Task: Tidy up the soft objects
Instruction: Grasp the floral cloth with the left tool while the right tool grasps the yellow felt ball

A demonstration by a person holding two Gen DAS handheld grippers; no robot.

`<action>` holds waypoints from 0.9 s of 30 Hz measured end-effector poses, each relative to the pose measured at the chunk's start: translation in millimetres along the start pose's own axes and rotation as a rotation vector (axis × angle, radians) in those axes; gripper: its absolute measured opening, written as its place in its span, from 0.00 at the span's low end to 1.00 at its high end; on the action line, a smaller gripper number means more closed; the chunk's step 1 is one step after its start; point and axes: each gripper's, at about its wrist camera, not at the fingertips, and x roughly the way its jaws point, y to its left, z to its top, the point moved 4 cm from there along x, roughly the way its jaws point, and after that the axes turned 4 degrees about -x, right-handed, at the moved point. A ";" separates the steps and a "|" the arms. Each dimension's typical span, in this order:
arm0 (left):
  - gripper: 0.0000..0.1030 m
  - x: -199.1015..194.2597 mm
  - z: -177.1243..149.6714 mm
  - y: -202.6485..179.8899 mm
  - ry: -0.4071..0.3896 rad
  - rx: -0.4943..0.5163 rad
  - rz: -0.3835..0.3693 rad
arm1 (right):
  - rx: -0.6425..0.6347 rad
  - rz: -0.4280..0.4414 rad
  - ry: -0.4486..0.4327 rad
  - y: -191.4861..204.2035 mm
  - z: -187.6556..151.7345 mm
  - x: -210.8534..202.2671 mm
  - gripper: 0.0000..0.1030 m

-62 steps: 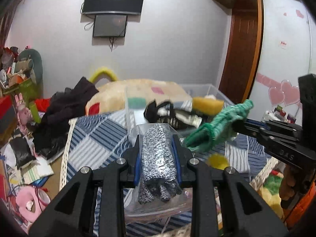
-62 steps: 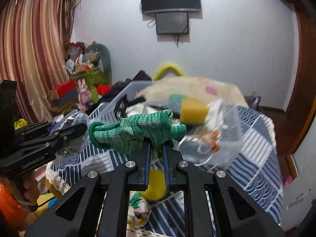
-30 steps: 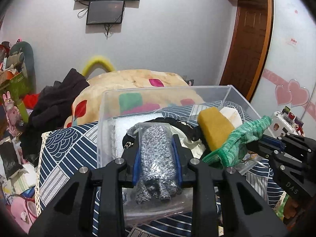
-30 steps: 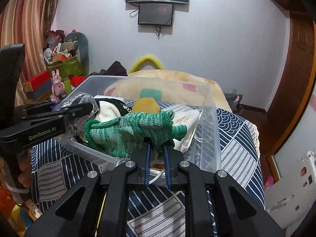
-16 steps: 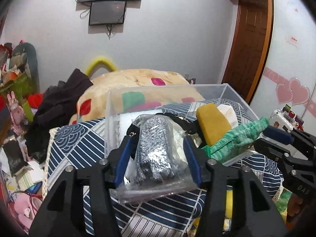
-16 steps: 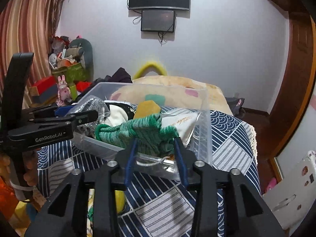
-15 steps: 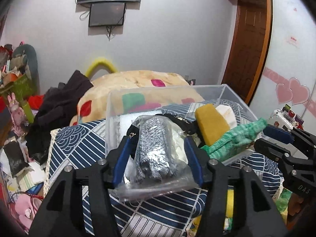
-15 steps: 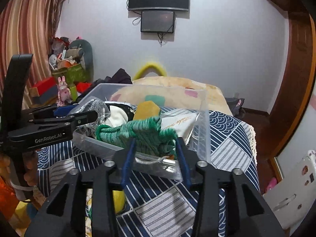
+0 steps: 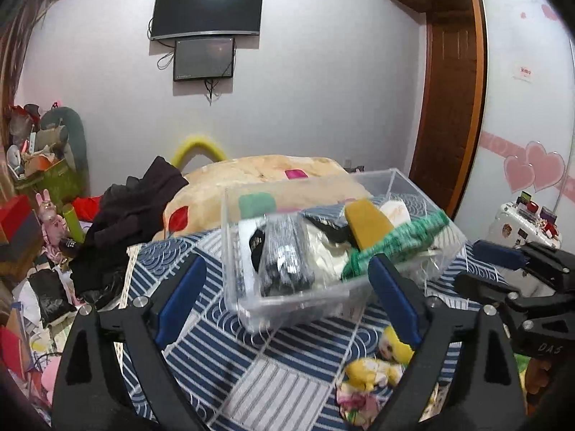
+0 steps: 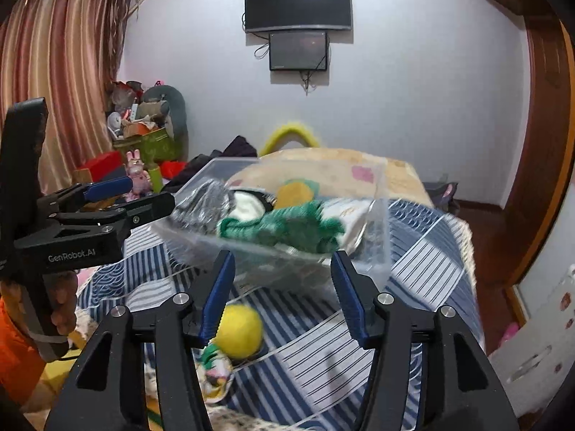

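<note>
Striped bed [image 9: 222, 355] carries clear bin [image 9: 287, 298], yellow plush [image 10: 240, 330]

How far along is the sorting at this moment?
Done: the green glove and bagged grey glove lie in the clear bin. In hand: nothing; left gripper and right gripper are open. Left: the yellow ball and plush toy on the bedspread.

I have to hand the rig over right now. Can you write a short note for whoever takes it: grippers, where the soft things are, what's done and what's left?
Left gripper: open, empty, just short of the clear bin.
Right gripper: open, empty, in front of the same bin.
Done: the bagged grey knit item and the green knit glove lie in the bin beside a mustard sponge.
Left: a yellow ball and a small floral cloth toy lie on the striped bedspread in front of the bin.
</note>
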 end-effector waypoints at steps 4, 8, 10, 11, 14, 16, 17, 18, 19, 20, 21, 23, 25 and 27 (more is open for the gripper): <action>0.90 -1.1 -16.4 1.7 0.038 -0.008 -0.015 | -0.005 0.028 0.052 9.9 -13.9 14.1 0.51; 0.90 4.5 -38.7 6.9 0.103 -0.014 -0.024 | -0.005 0.046 0.109 16.2 -25.6 31.8 0.51; 0.90 8.8 -49.4 8.9 0.135 -0.012 -0.020 | -0.001 0.061 0.139 19.7 -30.9 41.8 0.51; 0.90 10.4 -55.1 8.8 0.150 -0.008 -0.017 | -0.002 0.064 0.151 22.0 -33.0 45.0 0.51; 0.90 15.7 -66.4 7.7 0.190 -0.011 -0.027 | -0.015 0.089 0.170 29.6 -37.9 52.4 0.51; 0.90 17.0 -72.9 6.0 0.211 -0.025 -0.042 | -0.033 0.084 0.161 32.8 -42.4 49.7 0.49; 0.90 18.2 -77.9 3.8 0.228 -0.027 -0.055 | -0.035 0.084 0.160 33.4 -43.1 48.4 0.47; 0.90 18.8 -81.0 2.6 0.235 -0.027 -0.061 | -0.037 0.089 0.164 33.4 -44.4 47.5 0.46; 0.90 19.5 -84.5 0.4 0.242 -0.027 -0.067 | -0.033 0.102 0.171 32.7 -46.5 47.1 0.45; 0.90 21.1 -89.1 -1.4 0.258 -0.025 -0.076 | -0.023 0.116 0.176 31.3 -48.1 46.7 0.45; 0.90 22.6 -91.8 -2.5 0.268 -0.022 -0.082 | -0.007 0.138 0.188 29.6 -50.5 47.5 0.45; 0.90 24.8 -98.6 -4.4 0.283 -0.018 -0.079 | 0.013 0.156 0.199 27.4 -53.2 49.3 0.45; 0.88 26.3 -103.5 -6.3 0.293 -0.012 -0.080 | 0.014 0.140 0.212 26.0 -57.0 52.6 0.42; 0.83 25.3 -107.8 -9.3 0.294 -0.006 -0.085 | 0.024 0.150 0.222 24.0 -60.1 53.9 0.31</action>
